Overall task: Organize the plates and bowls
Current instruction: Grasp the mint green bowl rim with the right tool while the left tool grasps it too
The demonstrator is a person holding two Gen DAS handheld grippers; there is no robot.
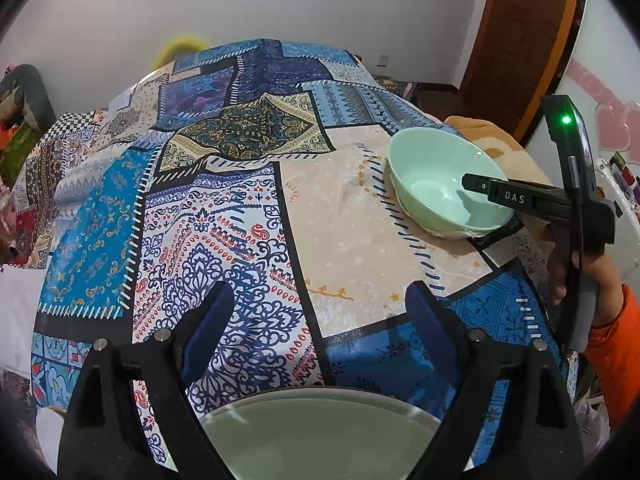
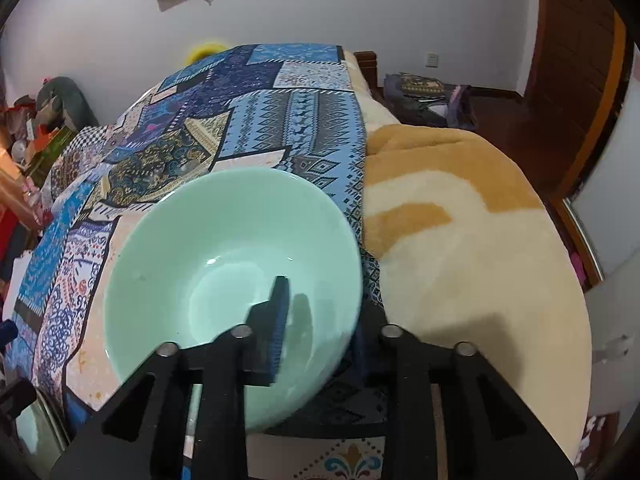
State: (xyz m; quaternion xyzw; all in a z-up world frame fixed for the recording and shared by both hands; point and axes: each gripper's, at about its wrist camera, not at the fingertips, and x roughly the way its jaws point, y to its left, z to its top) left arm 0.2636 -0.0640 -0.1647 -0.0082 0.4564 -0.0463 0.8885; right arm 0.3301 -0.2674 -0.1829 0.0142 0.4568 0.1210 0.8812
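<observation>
— Patchwork cloth (image 1: 224, 208) in blues covers most of the bed, with a cream and tan fleece blanket (image 2: 460, 232) showing along its right edge. That's the biggest thing I see.

— And the dishes?

— A pale green plate (image 1: 320, 436) sits at the near edge, right under the left gripper (image 1: 320, 304). Its fingers (image 1: 212, 320) are spread wide with nothing between them, hovering over the cloth just beyond the plate's rim.

— Smaller than that?

— The mint green bowl (image 2: 224, 264), resting on the cloth near the fleece, well apart from the plate. The right gripper (image 2: 316, 320) has it by the near rim: one finger inside the bowl, the other outside under the wall, drawn narrow around it.

— So how far along?

— Early, I'd say. Nothing is stacked; bowl and plate lie separately. The bowl looks gripped but I can't tell whether it has left the cloth. Bringing it to the plate seems the remaining work.
</observation>
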